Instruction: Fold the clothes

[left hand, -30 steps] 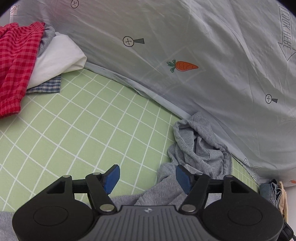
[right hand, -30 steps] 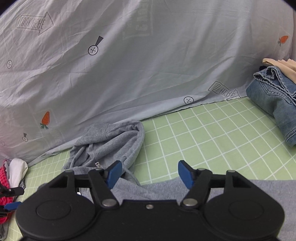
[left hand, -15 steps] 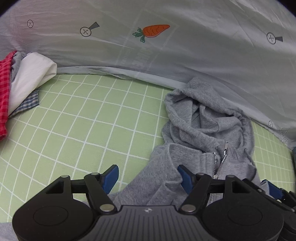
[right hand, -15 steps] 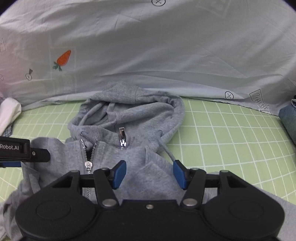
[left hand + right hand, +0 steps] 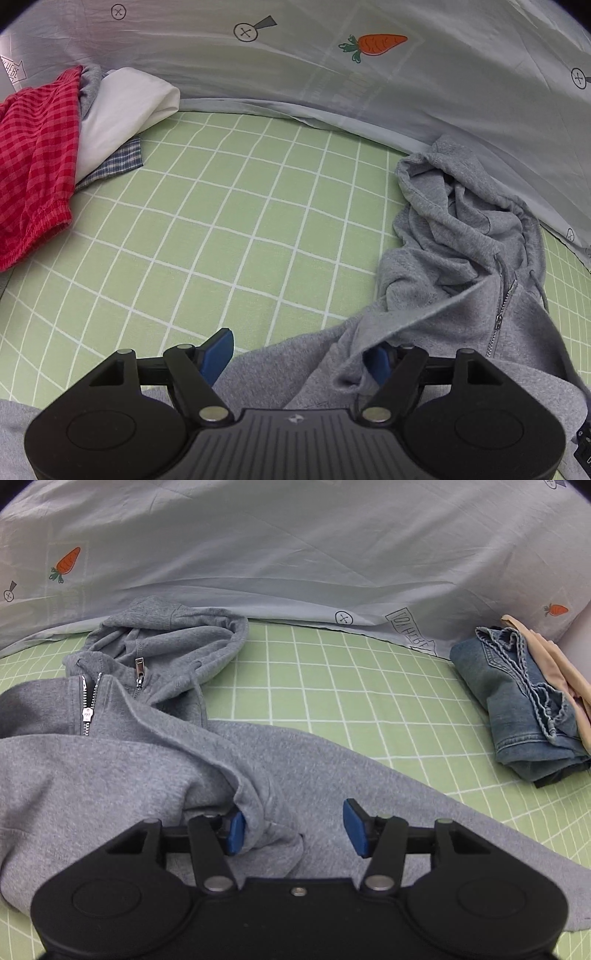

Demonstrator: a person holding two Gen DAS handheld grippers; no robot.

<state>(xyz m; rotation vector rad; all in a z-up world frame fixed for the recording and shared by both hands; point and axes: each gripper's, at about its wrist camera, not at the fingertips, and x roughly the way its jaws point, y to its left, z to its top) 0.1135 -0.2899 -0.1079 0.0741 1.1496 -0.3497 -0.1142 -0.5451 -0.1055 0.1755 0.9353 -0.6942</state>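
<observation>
Grey hoodie [image 5: 110,760] lies crumpled on the green checked bed [image 5: 221,221], hood toward the carrot-print sheet [image 5: 369,92], body running back under both my grippers. Long axis roughly away from me, hood end far.

Left gripper [image 5: 299,354]: fingers spread, just been opening; a raised flap of hoodie [image 5: 424,314] drapes over the right finger, the left finger sits over bare bed. No pinch.

Right gripper [image 5: 293,829]: fingers part-spread, they closed some a moment back; a ridge of fabric lies against the left finger, the right finger is clear of it. No pinch that I can see.

Both hands sit right on the cloth; the right looks better placed on its fold. Folded jeans [image 5: 517,701] lie well apart on the right, the red check pile [image 5: 33,166] far left.
</observation>
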